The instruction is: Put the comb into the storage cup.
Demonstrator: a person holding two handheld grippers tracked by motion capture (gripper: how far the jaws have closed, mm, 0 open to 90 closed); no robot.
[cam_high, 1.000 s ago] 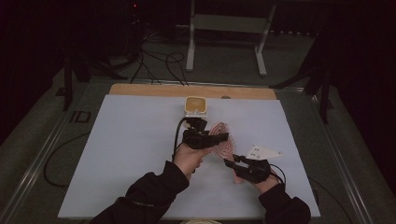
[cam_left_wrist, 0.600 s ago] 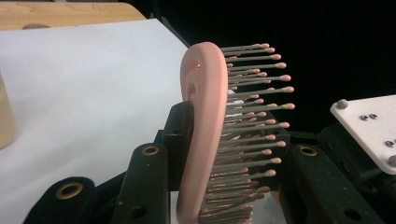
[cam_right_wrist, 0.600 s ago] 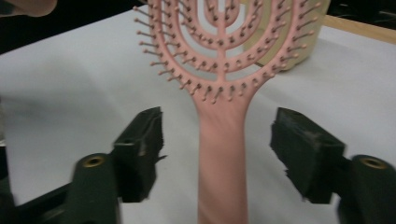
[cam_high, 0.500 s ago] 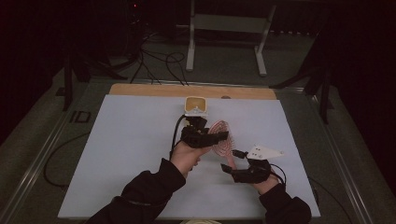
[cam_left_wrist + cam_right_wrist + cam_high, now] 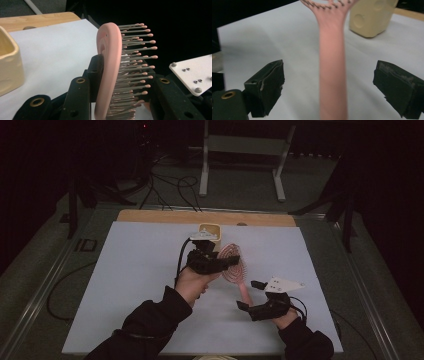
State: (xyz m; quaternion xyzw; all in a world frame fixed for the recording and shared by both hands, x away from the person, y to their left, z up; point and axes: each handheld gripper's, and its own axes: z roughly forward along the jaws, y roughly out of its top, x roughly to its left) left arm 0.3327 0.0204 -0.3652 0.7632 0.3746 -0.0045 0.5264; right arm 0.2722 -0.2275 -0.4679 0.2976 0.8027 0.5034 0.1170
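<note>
The left claw (image 5: 227, 261) is clenched on the head of a pink hairbrush (image 5: 233, 264). In the left gripper view its two black jaws press on either side of the brush head (image 5: 110, 72), one against the smooth pink back and the other into the bristles, so the brush stands on edge between them.

The right claw (image 5: 250, 295) has just been opening. A second ago it was closed around the brush handle; now its jaws stand wide and released, with the handle (image 5: 332, 70) running up the middle of the gap and touching neither pad. The handle is between the jaws but is no longer gripped.

This looks like a handover from right to left, and the whole weight of the brush now rests with the left claw. In the high view the brush has also lifted a little compared with the earlier pictures, with its handle slanting down from the left claw towards the right one, above the white counter (image 5: 135, 285).

Just beyond the left claw stands a cream holder (image 5: 210, 231), which appears in the right gripper view as a pale block with round holes (image 5: 372, 17). It is probably where the brush is headed. The right claw should pull back clear of the handle first, so that the left one can swing the brush freely.
</note>
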